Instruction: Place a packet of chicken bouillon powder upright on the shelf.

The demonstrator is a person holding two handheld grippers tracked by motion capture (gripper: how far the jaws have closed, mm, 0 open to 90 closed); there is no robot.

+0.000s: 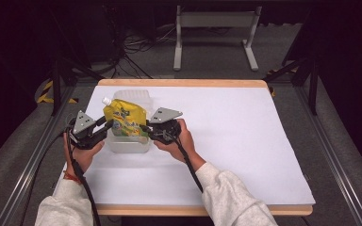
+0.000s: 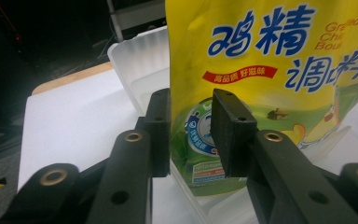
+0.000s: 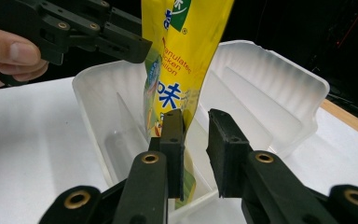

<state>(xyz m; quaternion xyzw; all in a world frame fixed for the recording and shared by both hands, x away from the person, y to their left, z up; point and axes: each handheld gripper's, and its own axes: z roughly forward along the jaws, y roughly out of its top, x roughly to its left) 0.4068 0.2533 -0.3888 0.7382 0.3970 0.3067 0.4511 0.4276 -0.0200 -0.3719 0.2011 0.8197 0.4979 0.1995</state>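
Evidently both grippers — left gripper (image 1: 104, 128), right gripper (image 1: 147, 128) — flank the yellow pouch (image 1: 124, 117), jaws slightly spread, letting it stand in the plastic bin (image 1: 128, 146).

High view overhead facing forward, gripper views close, opposite sides, sharing yellow pouch (image 1: 125, 117)

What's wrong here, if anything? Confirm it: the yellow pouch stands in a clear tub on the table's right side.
Wrong side. The high view shows the pouch standing in the tub on the left side of the table. The rest holds.
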